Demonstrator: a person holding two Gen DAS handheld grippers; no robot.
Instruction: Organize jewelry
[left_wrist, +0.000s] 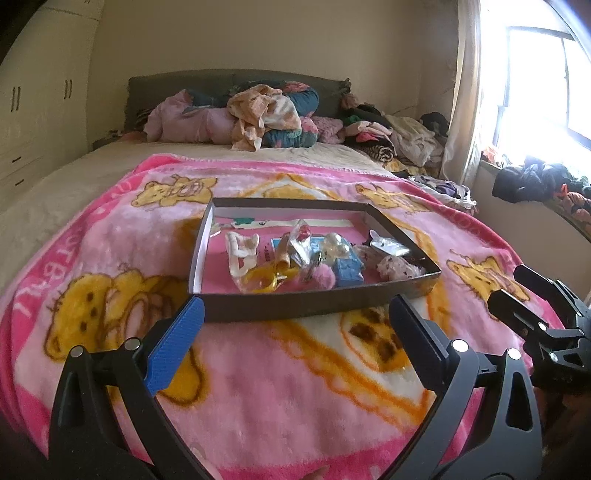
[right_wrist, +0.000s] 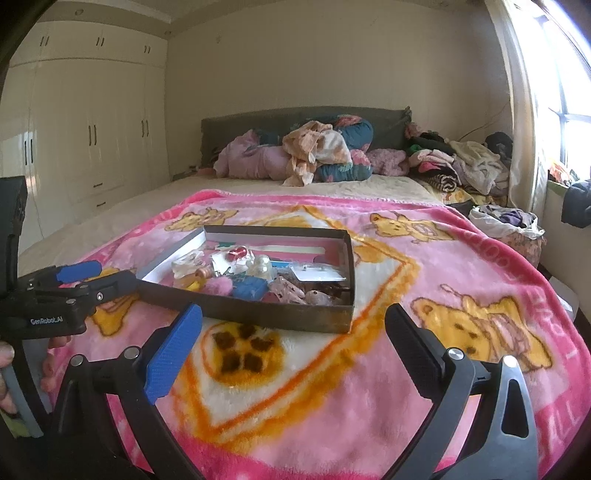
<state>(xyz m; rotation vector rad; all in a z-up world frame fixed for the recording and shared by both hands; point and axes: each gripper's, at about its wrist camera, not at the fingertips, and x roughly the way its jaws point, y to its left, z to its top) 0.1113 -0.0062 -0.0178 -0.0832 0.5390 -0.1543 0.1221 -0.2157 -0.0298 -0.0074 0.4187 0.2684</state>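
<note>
Bedroom setting: bed (left_wrist: 55, 177) covered at the near end by a pink fleece blanket (left_wrist: 295, 369) printed with yellow bears; cream wardrobe (right_wrist: 92, 122) along one wall, bright window (left_wrist: 535, 85) on the other side. Clothes pile (left_wrist: 258, 110) heaped against the dark headboard (right_wrist: 295, 118).

Shallow dark box (left_wrist: 314, 306) sits flat on the blanket, near the middle of the printed area. Contents, mixed and touching: white clip-like piece (left_wrist: 242, 251), yellow ring-shaped item (left_wrist: 266, 280), pink pompom (left_wrist: 323, 278), blue block (left_wrist: 347, 271), clear plastic packets (left_wrist: 301, 240), a silver foil piece (left_wrist: 391, 245) toward the right wall. Red bead-like item (right_wrist: 238, 253) seen from the right wrist view only. Individual jewelry types too blurred to name.

Left hand-held gripper (left_wrist: 295, 314): fingers spread wide apart, empty, hovering just short of the box's near wall. Right hand-held gripper (right_wrist: 293, 325): fingers likewise wide apart, empty, in front of the box's near wall. Fingertips of a hand (right_wrist: 7, 369) visible at the left gripper's handle.
</note>
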